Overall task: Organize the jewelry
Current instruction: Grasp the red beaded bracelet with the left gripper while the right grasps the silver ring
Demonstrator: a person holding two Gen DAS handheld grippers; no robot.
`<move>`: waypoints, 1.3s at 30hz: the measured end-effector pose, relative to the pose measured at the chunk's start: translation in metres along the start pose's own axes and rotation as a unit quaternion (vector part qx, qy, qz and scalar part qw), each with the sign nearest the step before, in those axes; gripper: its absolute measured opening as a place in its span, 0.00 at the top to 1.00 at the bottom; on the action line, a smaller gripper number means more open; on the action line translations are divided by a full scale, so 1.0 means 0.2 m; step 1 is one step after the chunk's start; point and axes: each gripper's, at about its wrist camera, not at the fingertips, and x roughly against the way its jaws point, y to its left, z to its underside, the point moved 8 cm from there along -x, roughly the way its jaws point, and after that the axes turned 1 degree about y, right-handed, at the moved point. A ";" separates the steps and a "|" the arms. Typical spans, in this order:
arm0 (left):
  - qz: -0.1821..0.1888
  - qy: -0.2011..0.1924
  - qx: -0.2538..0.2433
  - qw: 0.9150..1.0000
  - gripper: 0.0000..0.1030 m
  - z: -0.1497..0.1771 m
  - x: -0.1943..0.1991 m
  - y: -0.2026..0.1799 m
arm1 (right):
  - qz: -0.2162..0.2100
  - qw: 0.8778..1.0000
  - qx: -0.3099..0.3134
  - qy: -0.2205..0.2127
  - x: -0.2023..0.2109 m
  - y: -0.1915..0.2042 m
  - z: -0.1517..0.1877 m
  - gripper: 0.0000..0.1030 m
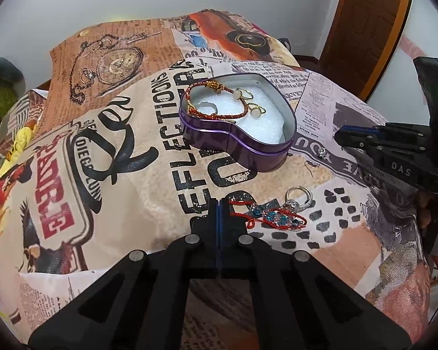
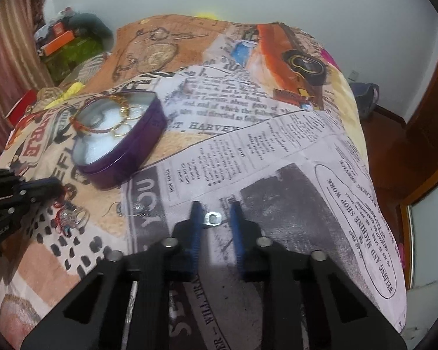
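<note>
Between your right gripper fingers, standing apart, a small silver ring is lying on the bedspread, seemingly untouched; closing off-centre risks flicking it away. Your left gripper fingers are resting together.

The heart tin and its rings are blurred; the left tool is cut off at the frame edge.

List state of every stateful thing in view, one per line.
heart tin: lid off, foam pad inside, holds red cord bracelet and gold rings
left tongs: shut, empty
right tongs: open, straddling silver ring
silver ring: loose on the cloth, not gripped
jewelry pile: loose on the cloth, outside the tin
</note>
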 end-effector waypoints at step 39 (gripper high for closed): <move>0.030 0.035 -0.008 0.999 0.89 0.03 -0.01 -0.21 | -0.032 0.999 -0.001 -0.032 0.24 0.08 0.08 0.91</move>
